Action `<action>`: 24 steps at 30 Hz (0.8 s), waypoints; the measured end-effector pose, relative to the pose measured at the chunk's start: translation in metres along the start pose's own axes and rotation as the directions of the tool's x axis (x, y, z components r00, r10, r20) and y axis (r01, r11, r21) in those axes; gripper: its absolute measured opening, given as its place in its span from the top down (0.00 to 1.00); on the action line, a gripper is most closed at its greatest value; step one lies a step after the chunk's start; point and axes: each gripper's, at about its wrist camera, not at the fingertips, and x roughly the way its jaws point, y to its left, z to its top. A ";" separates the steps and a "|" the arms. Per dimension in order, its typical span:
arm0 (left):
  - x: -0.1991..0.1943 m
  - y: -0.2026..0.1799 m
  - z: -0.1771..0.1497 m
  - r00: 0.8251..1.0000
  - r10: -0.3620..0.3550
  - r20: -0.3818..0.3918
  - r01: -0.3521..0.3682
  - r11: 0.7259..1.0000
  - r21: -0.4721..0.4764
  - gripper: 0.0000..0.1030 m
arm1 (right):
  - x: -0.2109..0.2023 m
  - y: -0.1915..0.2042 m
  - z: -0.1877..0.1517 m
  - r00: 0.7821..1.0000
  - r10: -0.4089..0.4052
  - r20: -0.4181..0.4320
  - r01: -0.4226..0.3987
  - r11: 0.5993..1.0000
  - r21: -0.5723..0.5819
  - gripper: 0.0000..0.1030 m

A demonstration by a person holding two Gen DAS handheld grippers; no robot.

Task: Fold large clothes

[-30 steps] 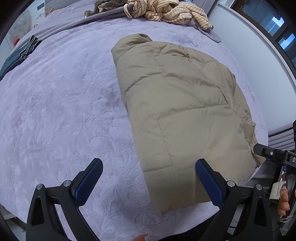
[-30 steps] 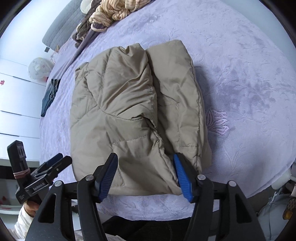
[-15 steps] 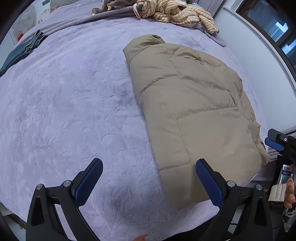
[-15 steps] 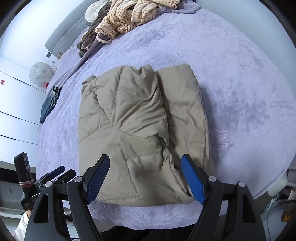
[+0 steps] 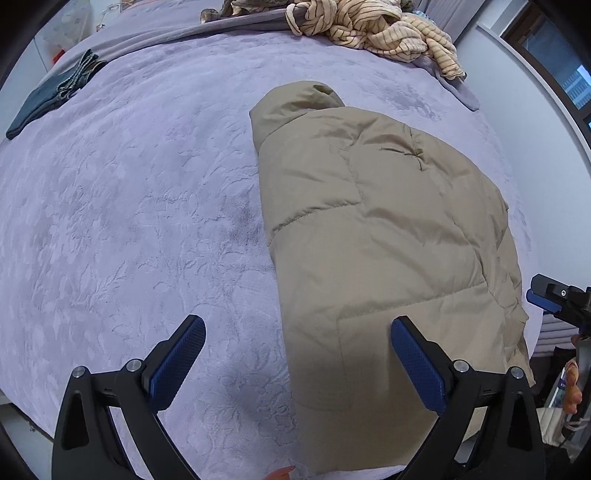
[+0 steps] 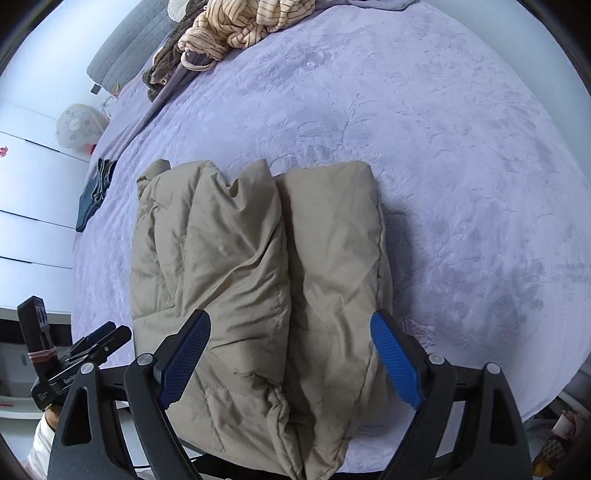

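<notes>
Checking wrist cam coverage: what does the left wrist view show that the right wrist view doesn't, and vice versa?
Left wrist only: a dark window at upper right. Right wrist only: white drawers and a white fan beside the bed. Both: the folded tan puffer jacket on the purple bedspread, striped clothes pile, folded jeans, and each other's gripper; left gripper open, right gripper opening, nothing gripped.

FREE: wide bare stretch of the bed (image 5: 110, 229) left of the folded puffer jacket (image 5: 369, 240), and right of it to the bed's right edge | OBSTACLES: jacket bulk at near edge; striped clothes heap (image 5: 376, 29) at far edge; folded jeans (image 5: 51, 96) at far-left edge
</notes>
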 end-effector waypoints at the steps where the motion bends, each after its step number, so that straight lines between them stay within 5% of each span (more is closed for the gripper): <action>1: 0.002 -0.002 0.003 1.000 -0.001 -0.001 0.001 1.000 0.004 0.02 | 0.001 -0.004 0.003 1.000 0.002 0.001 -0.002 1.000 0.005 0.12; 5: 0.012 -0.006 0.015 0.998 -0.057 -0.018 0.057 0.998 -0.005 0.02 | 0.007 -0.024 0.015 1.000 0.017 -0.008 -0.016 0.999 0.038 0.12; 8: 0.019 -0.007 0.020 0.995 -0.095 -0.036 0.095 0.995 -0.024 0.02 | 0.016 -0.041 0.023 0.999 0.040 -0.024 -0.038 0.997 0.070 0.00; 15: 0.037 -0.010 0.028 0.977 -0.197 -0.075 0.195 0.980 -0.043 0.02 | 0.068 -0.079 0.033 0.972 0.202 -0.118 -0.177 0.964 0.196 0.00; 20: 0.054 0.021 0.040 0.929 -0.363 -0.069 0.349 0.924 -0.159 0.02 | 0.100 -0.088 0.035 0.910 0.399 -0.110 -0.349 0.883 0.315 0.00; 24: 0.079 0.054 0.048 0.865 -0.499 -0.052 0.467 0.839 -0.280 0.02 | 0.098 -0.089 0.039 0.811 0.585 -0.016 -0.541 0.761 0.357 0.00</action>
